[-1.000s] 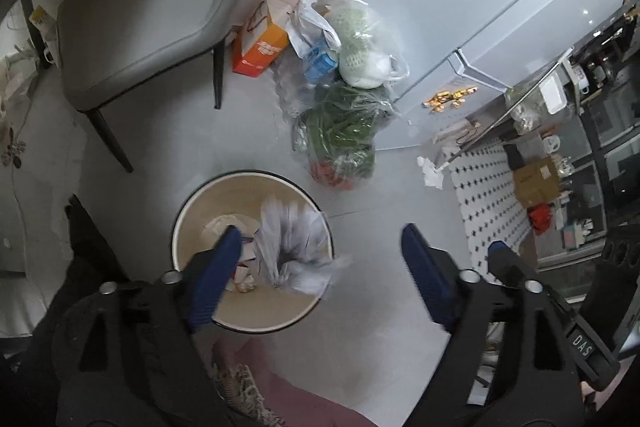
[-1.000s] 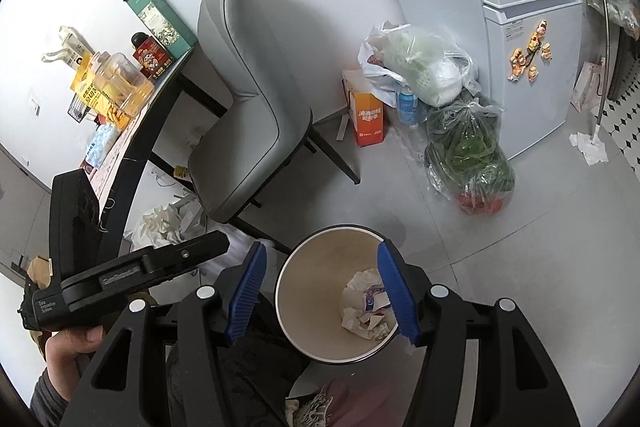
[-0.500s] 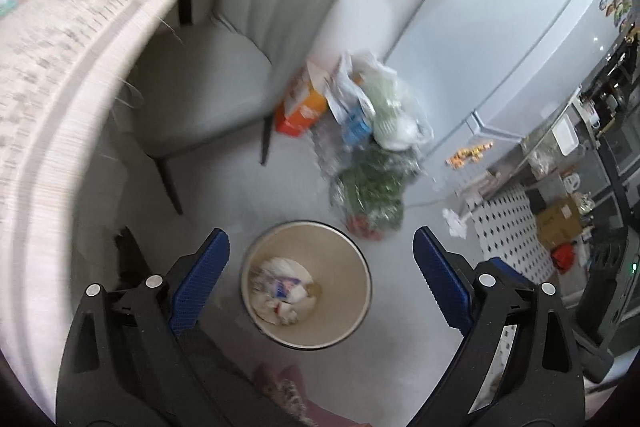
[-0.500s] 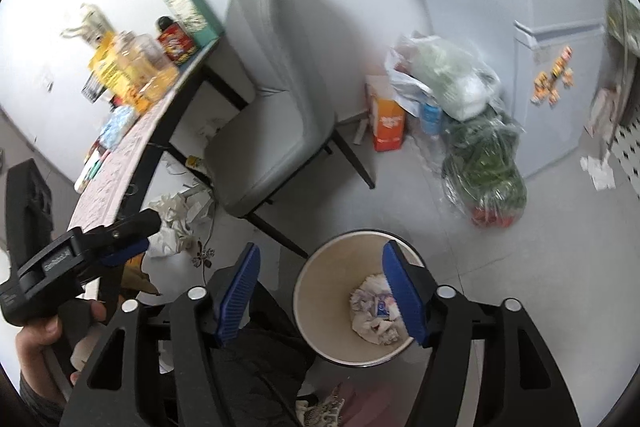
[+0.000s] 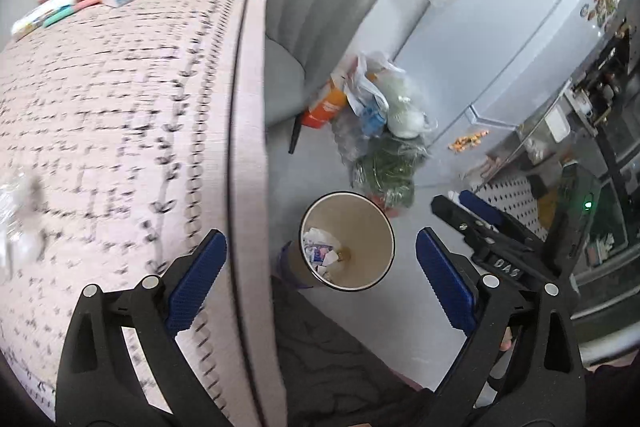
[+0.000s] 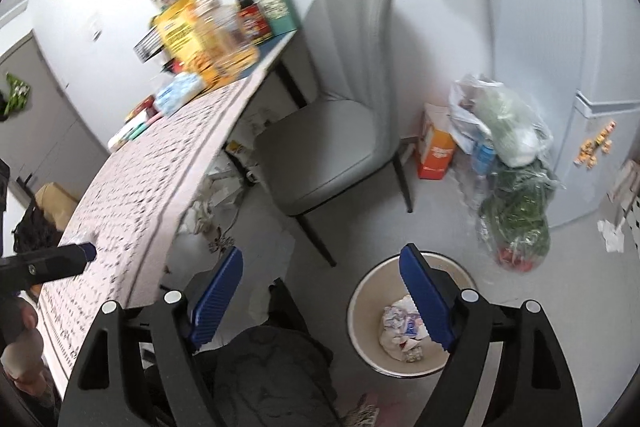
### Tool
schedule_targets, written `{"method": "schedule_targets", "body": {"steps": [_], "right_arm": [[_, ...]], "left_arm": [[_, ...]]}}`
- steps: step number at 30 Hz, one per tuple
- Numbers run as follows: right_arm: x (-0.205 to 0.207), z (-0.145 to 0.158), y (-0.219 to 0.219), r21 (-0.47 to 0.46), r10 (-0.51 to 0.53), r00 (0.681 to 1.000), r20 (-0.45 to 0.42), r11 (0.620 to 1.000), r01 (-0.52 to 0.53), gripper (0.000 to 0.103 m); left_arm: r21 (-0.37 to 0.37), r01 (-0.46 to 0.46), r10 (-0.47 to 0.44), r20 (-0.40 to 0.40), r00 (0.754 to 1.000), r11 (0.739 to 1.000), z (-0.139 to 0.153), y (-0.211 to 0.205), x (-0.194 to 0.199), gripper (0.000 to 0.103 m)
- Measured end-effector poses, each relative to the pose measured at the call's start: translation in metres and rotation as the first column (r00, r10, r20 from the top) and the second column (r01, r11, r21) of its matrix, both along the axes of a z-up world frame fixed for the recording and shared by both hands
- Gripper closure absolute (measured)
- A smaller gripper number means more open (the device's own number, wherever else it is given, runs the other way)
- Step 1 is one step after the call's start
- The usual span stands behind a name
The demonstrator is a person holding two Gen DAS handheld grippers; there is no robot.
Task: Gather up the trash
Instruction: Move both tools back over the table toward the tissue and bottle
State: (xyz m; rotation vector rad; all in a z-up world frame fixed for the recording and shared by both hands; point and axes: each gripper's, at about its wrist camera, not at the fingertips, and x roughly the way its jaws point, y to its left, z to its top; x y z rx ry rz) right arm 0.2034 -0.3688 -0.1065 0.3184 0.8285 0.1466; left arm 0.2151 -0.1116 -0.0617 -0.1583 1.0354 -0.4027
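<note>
Since a second ago we had swung both grippers up from the trash bin (image 5: 347, 241) toward the tabletop (image 5: 120, 115). The crumpled paper (image 6: 402, 327) lay in the bin on the floor; we judged it light and soft, best pinched at a fold. Left gripper (image 5: 320, 279) and right gripper (image 6: 320, 301) jaws stood wide, empty. Only "DAS" was readable.

You get bright, even light in both views, with soft shadows. The patterned worktop (image 5: 120, 131) smears with motion blur in your left view, and its far clutter is soft. Fisheye bending curves the fridge (image 5: 520, 39) and darkens every corner.
</note>
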Motion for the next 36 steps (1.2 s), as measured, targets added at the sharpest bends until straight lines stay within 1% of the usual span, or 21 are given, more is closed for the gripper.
{"method": "schedule_targets", "body": {"steps": [6,9,10,11,15,18,20,24,26,28,30,34,36], "right_arm": [[0.000,0.015,0.050,-0.022,0.088,0.996,0.023,0.996,-0.088,0.022],[0.001,0.020,0.069,-0.028,0.124,0.992,0.031,0.992,-0.123,0.022],[0.001,0.021,0.078,-0.028,0.141,0.990,0.033,0.990,-0.140,0.022],[0.001,0.022,0.084,-0.029,0.150,0.988,0.035,0.988,-0.149,0.022],[0.002,0.026,0.114,-0.032,0.211,0.977,0.041,0.977,-0.210,0.022],[0.001,0.028,0.134,-0.031,0.254,0.966,0.049,0.967,-0.253,0.018],[0.000,0.028,0.148,-0.032,0.284,0.957,0.051,0.959,-0.283,0.015],[0.000,0.029,0.179,-0.043,0.345,0.937,0.047,0.938,-0.343,0.015],[-0.002,0.029,0.193,-0.043,0.371,0.927,0.051,0.928,-0.369,0.009],[-0.003,0.028,0.206,-0.034,0.391,0.919,0.051,0.920,-0.390,0.009],[-0.003,0.027,0.217,-0.023,0.409,0.911,0.046,0.912,-0.409,0.009],[-0.001,0.028,0.240,-0.017,0.454,0.890,0.045,0.891,-0.453,0.009],[0.001,0.028,0.246,-0.012,0.468,0.882,0.049,0.884,-0.468,0.009]], "left_arm": [[0.013,-0.117,0.117,0.018,0.993,0.993,0.006,0.046,-0.019,0.009],[0.002,-0.194,0.194,0.035,0.980,0.981,0.007,0.075,-0.028,0.009],[0.008,-0.229,0.228,0.045,0.973,0.973,0.008,0.086,-0.032,0.009],[0.009,-0.244,0.243,0.049,0.969,0.970,0.008,0.092,-0.034,0.009],[-0.019,-0.308,0.309,0.061,0.949,0.951,0.007,0.122,-0.046,0.009],[-0.012,-0.346,0.346,0.065,0.936,0.938,0.003,0.141,-0.054,0.009],[-0.024,-0.381,0.382,0.064,0.922,0.924,0.000,0.162,-0.062,0.009],[-0.037,-0.438,0.440,0.069,0.896,0.898,-0.008,0.197,-0.076,0.009],[-0.025,-0.469,0.469,0.079,0.879,0.883,-0.013,0.214,-0.085,0.009],[-0.008,-0.482,0.481,0.077,0.873,0.876,-0.017,0.224,-0.089,0.009],[-0.032,-0.496,0.497,0.069,0.865,0.868,-0.021,0.236,-0.092,0.009],[-0.049,-0.536,0.538,0.074,0.840,0.843,-0.026,0.255,-0.091,0.009],[-0.041,-0.551,0.553,0.069,0.830,0.833,-0.029,0.259,-0.088,0.009]]}}
